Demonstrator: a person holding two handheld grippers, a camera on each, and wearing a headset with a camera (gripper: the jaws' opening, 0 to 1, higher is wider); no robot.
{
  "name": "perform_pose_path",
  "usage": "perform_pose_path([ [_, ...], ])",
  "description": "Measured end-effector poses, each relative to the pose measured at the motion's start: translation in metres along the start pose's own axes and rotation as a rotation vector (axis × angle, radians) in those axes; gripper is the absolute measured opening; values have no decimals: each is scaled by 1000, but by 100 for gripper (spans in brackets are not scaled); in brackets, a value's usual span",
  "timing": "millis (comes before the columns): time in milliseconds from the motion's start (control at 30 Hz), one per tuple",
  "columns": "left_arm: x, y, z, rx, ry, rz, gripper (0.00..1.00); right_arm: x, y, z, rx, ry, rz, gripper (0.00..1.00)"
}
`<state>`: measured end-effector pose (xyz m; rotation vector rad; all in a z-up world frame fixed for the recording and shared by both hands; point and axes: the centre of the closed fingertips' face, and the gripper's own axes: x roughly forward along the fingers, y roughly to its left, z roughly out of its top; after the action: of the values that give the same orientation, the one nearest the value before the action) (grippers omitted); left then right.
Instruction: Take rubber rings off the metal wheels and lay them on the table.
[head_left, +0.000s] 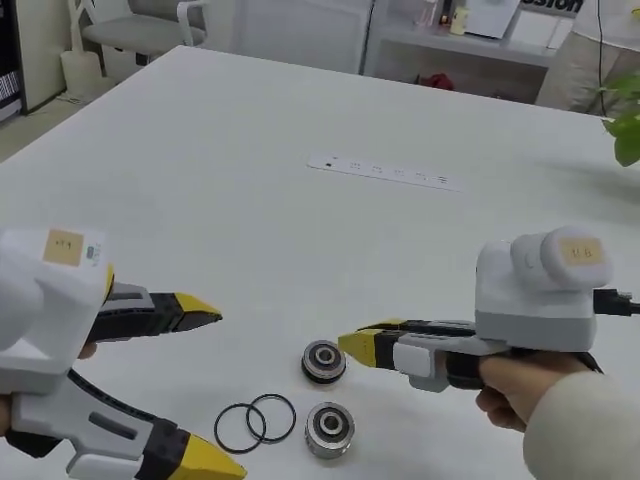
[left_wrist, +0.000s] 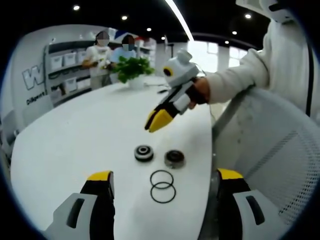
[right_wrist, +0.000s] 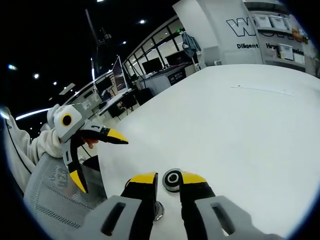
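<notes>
While the right hand-held gripper (head_left: 348, 346) points at the far wheel (head_left: 323, 361) from the side, its jaws only a narrow gap apart and holding nothing, the likeliest slip from here is a nudge. A tip could push the wheel so that it slides or rolls across the smooth bench (head_left: 300, 230) instead of catching the dark band on its rim. I take that band for a ring not yet off, though the pictures are too small to be sure. Nothing pins the wheel down, since the left hand-held gripper (head_left: 208, 390) hangs spread wide and empty, well off to the other side, so a pull on a tight ring may simply lift the whole wheel. A second risk is the near wheel (head_left: 329, 428), which sits close below the right jaws. It could be knocked into the two loose rings (head_left: 255, 422) that lie overlapping on the bench just beside it. In the right gripper view the far wheel (right_wrist: 173, 180) rests on the bench just past the tips, centred in the gap between them. In the left gripper view both wheels and the loose rings (left_wrist: 162, 186) lie ahead of the wide-open jaws, the rings nearest.
</notes>
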<state>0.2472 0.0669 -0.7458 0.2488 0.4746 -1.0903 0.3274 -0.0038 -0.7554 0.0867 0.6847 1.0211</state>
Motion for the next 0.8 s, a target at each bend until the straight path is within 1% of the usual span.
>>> perform_pose_path([
  [100, 0, -1, 1, -1, -5, -4, 85, -2, -3, 1, -5, -5, -4, 15],
  [167, 0, -1, 4, -2, -15, -4, 85, -3, -5, 1, -10, -9, -6, 16],
  [233, -2, 3, 9, -16, -37, 9, 86, -4, -8, 2, -12, -15, -12, 17],
  [367, -6, 8, 19, -21, -57, 22, 88, -6, -12, 1, -10, -19, -21, 18],
  [433, -9, 9, 30, -35, -82, 27, 88, -7, -13, 1, -19, -21, -22, 19],
  [500, -12, 11, 42, -26, -111, 28, 88, -8, -10, 0, -43, -21, -1, 21],
  [567, -15, 14, 54, -17, -125, 32, 88, -8, -7, -2, -79, -16, 13, 23],
  [633, -16, 16, 61, -3, -128, 32, 87, -8, -5, -5, -113, -1, 16, 23],
  [700, -17, 19, 70, 25, -121, 33, 87, -7, -3, -9, -139, 17, 21, 23],
  [767, -17, 21, 81, 60, -113, 31, 87, -7, -2, -12, -158, 31, 18, 23],
  [800, -17, 22, 88, 78, -116, 30, 87, -6, -3, -13, -167, 34, 17, 23],
])
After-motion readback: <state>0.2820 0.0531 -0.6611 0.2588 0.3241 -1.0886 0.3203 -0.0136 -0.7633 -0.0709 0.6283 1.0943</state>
